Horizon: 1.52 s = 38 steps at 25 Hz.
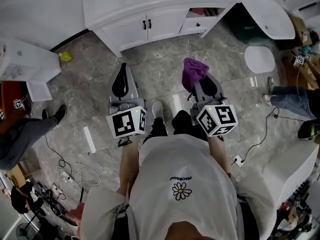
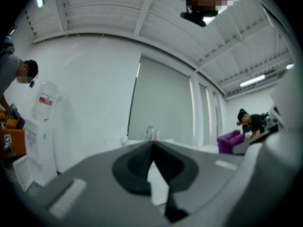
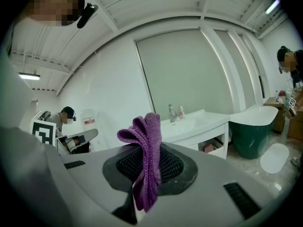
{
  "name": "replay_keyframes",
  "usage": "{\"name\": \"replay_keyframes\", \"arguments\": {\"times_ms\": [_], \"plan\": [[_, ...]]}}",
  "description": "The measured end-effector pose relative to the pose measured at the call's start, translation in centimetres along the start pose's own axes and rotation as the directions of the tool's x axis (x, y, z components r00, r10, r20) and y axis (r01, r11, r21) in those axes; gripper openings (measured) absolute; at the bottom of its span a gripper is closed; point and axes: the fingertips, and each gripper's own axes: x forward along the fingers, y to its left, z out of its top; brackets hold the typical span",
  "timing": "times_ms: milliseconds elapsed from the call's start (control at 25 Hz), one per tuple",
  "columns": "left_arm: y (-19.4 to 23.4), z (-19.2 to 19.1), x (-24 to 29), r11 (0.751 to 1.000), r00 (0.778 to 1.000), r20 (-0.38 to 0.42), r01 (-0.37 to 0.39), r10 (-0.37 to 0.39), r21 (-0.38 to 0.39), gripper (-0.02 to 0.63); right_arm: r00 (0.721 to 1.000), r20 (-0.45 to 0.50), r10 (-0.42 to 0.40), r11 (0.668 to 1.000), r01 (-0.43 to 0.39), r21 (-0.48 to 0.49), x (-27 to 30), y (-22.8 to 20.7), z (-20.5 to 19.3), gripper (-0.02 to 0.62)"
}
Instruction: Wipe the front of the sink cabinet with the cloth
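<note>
Grey stone-look floor (image 1: 165, 64) runs up to the white sink cabinet (image 1: 150, 26), which has two shut doors and a small drawer (image 1: 199, 24) to their right. A person stands facing the cabinet, back from it, with both grippers pointing toward its front.

The right gripper (image 1: 194, 80), in line with the drawer, has its jaws clamped on the purple cloth (image 3: 147, 160). The cloth bunches up past the jaw tips, hangs down below them, and is clear of the cabinet.

The left gripper (image 1: 121, 71), in line with the cabinet's left end, has its jaws pressed together with nothing between them.

Past the cabinet's right end sits a dark green tub (image 1: 255, 26), and a round white stool (image 1: 259, 59) stands near it.
</note>
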Motion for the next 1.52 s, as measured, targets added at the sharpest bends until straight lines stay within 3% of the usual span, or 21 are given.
{"name": "replay_keyframes", "arguments": {"times_ms": [160, 320, 560, 840, 1200, 1520], "plan": [[-0.2, -0.3, 0.9, 1.000, 1.000, -0.013, -0.005, 0.005, 0.006, 0.005, 1.000, 0.003, -0.007, 1.000, 0.007, 0.021, 1.0, -1.5, 0.4, 0.061], [-0.9, 0.5, 1.7, 0.999, 1.000, -0.001, -0.027, 0.027, 0.030, 0.005, 0.999, 0.037, 0.034, 0.999, -0.035, 0.034, 3.0, -2.4, 1.6, 0.061], [-2.6, 1.9, 3.5, 0.998, 0.998, 0.024, -0.051, 0.050, 0.045, 0.005, 0.993, 0.086, 0.085, 0.996, -0.082, -0.037, 3.9, -3.4, 4.5, 0.061], [-5.4, 3.6, 4.5, 0.994, 0.995, 0.071, -0.078, 0.073, 0.082, 0.005, 0.988, 0.090, 0.122, 0.992, -0.119, -0.033, 3.3, -6.0, 4.8, 0.061], [-6.1, 2.6, 5.4, 0.993, 0.996, 0.049, -0.083, 0.079, 0.082, 0.005, 0.989, 0.088, 0.115, 0.993, -0.116, 0.005, 4.4, -7.6, 4.3, 0.061], [-5.5, 3.1, 7.7, 0.997, 0.998, 0.056, -0.035, 0.031, 0.070, 0.005, 0.992, 0.078, 0.094, 0.996, -0.094, -0.007, 6.5, -7.1, 4.8, 0.061]]}}
